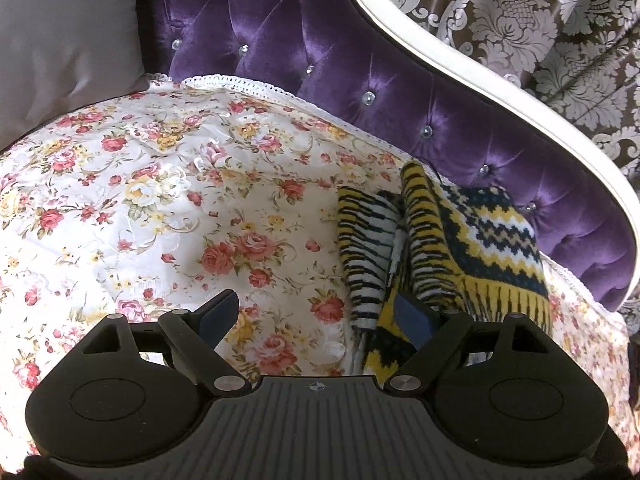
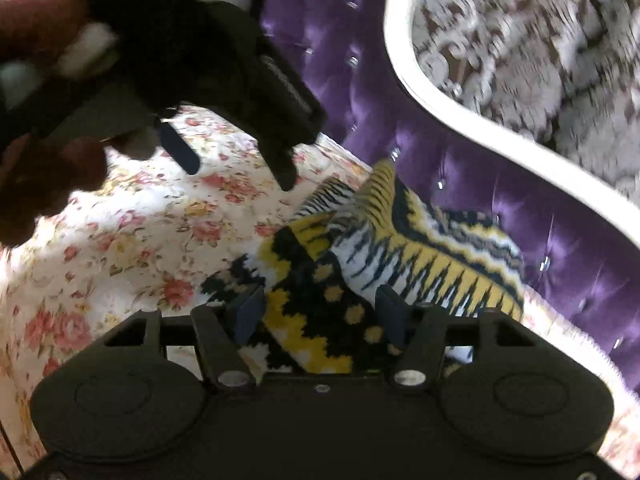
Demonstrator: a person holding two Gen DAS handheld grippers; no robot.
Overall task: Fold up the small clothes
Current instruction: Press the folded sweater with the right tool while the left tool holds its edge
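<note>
Yellow, navy and white knit makes up the small garment [image 1: 444,248] we are folding. It lies bunched on the floral cover [image 1: 168,200], close against the purple tufted backrest [image 1: 360,80], which serves as our landmark. Our left gripper [image 1: 324,316] hangs over the cover, out from the backrest, its jaws wide apart with nothing between them; its right-hand finger [image 1: 416,320] overlaps the garment's near edge in the picture, but we cannot tell whether it touches. Our right gripper [image 2: 320,312] sits low over the garment's dark dotted part [image 2: 320,320], jaws apart on either side of a fold; the blur keeps us from seeing whether the pads press on it. A grey cushion [image 1: 68,40] leans against the backrest's far end.
</note>
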